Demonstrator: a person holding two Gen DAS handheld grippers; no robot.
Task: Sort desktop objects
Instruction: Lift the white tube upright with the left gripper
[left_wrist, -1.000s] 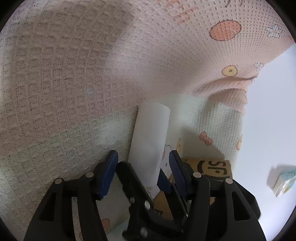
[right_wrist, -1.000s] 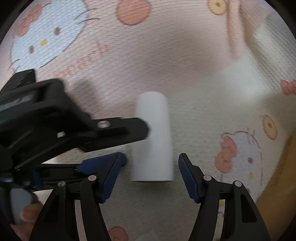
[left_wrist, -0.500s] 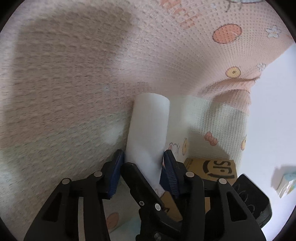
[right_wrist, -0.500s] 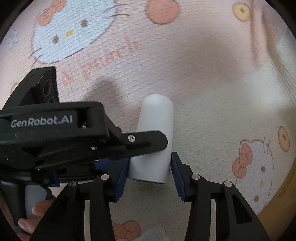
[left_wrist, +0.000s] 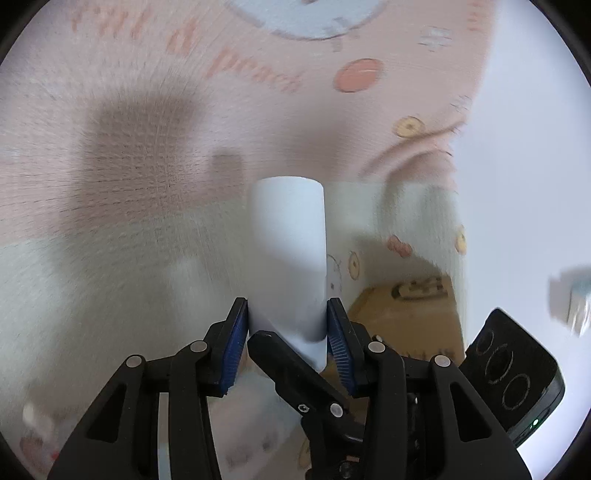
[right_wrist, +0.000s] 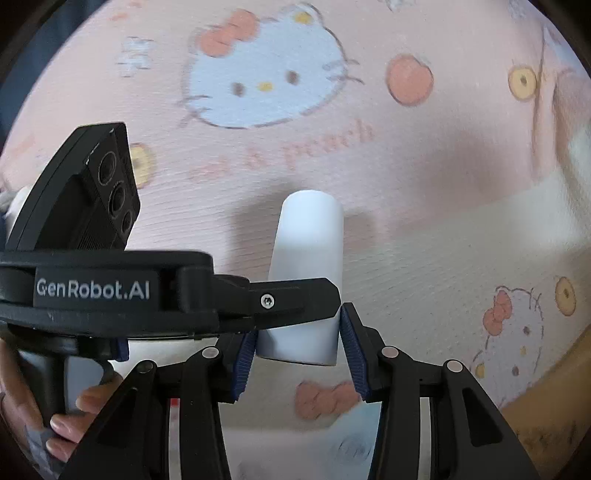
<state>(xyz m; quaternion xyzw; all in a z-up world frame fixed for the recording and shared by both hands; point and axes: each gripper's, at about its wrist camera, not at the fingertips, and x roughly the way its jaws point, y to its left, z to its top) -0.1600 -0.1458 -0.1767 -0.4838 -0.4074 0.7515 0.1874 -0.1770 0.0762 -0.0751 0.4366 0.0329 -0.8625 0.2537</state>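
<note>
**Both grippers clamped on the white cylinder, lifted off the cloth**

Since the earlier frames, both pairs of jaws have drawn in from a wide spread to the sides of the white cylinder, and the patterned cloth now looks farther off and streaked with motion blur, which suggests the load has been raised.

From the left wrist view, the left gripper has its blue pads pressed against the near end of the white cylinder, one pad on each side, pinching it. From the right wrist view, the right gripper grips the same cylinder at its near end, pads flush on both flanks, with the left gripper's black finger crossing in front. A person's hand holds that left tool at the lower left.

The cylinder is plain, matte white and smooth, with a rounded far end and no visible label; it sticks out forward from both sets of jaws over the cat-print cloth, apparently clear of it. A brown cardboard box sits past the cloth's edge, beside a pale bare surface.

As for progress, the pick-up of this one item looks done; carrying it to a sorting place and releasing it remain. Which place is meant cannot be told, and a small blurred object on the pale surface may still await sorting.
</note>
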